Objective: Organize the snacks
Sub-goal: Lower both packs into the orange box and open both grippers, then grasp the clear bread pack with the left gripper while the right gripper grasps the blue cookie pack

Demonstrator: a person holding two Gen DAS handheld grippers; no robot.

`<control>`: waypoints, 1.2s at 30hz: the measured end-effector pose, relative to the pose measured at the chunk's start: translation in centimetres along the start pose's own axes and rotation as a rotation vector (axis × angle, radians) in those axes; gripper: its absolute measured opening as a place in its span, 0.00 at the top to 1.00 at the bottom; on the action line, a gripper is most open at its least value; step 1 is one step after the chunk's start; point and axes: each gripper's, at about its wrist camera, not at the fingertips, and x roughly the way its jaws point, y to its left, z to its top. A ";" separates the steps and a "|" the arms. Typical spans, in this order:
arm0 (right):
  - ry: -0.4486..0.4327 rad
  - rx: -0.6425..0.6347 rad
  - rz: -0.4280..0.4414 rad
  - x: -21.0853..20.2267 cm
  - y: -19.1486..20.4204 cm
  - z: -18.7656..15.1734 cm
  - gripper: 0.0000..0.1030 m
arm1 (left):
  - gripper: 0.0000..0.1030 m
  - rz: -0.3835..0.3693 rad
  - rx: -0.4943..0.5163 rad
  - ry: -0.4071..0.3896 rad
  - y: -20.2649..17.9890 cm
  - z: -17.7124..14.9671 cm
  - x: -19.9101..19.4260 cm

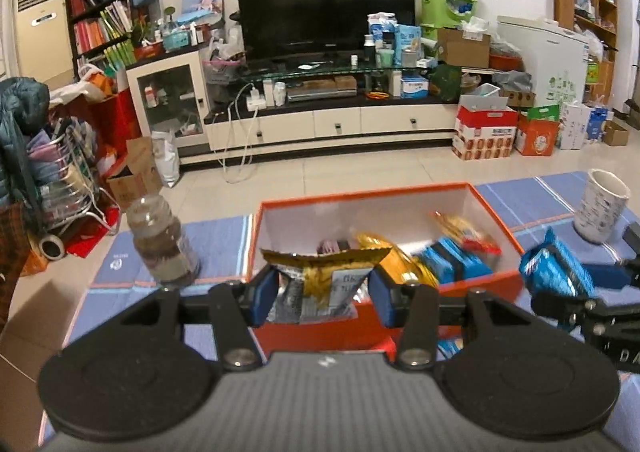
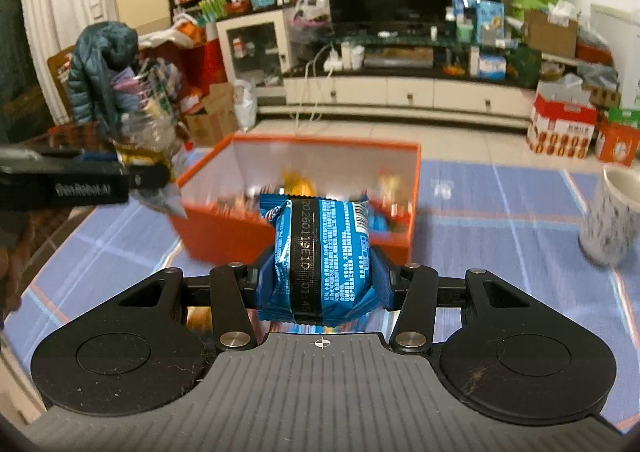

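Nearest the lens, the left tool (image 1: 322, 294) pinches a gold-and-silver snack bag (image 1: 320, 280) between its blue pads (image 1: 262, 298), its fingers narrowed onto the crumpled foil, held just in front of the near wall of an orange box (image 1: 360, 322). To its right, the right tool (image 2: 322, 284) grips a blue wrapped snack pack (image 2: 324, 264) upright, fingers closed against both sides of the wrapper, raised above the blue striped cloth (image 2: 500, 244) that covers the tabletop, short of the box's near wall. From the left camera that same tool appears at the right edge (image 1: 568, 284), beside the box's right corner. Inside the open box lie more snacks (image 1: 440, 256): blue packs, a gold packet and a red-trimmed one, heaped toward the right half, with bare white floor toward the left. A glass jar (image 1: 164, 242) stands just beside the box's left wall; a white patterned cup (image 1: 602, 205) stands apart to the right, with bare cloth between it and the box. Beyond the tabletop's far edge, tiled floor (image 1: 340, 167) runs to a television cabinet (image 1: 332, 119) lined with clutter.
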 end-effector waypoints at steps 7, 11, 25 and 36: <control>-0.006 -0.010 -0.027 6.1 0.6 6.5 0.66 | 0.50 0.052 -0.045 0.005 0.8 3.6 5.4; 0.043 0.000 -0.057 9.2 0.4 8.5 0.56 | 0.10 0.058 -0.075 0.003 1.7 4.3 6.7; 0.005 0.091 -0.084 0.8 -1.9 -5.9 0.34 | 0.01 0.063 -0.255 0.057 6.8 -11.8 -2.5; 0.163 0.029 -0.198 10.7 1.8 -7.3 0.25 | 0.01 0.173 -0.445 0.168 8.4 -13.8 2.3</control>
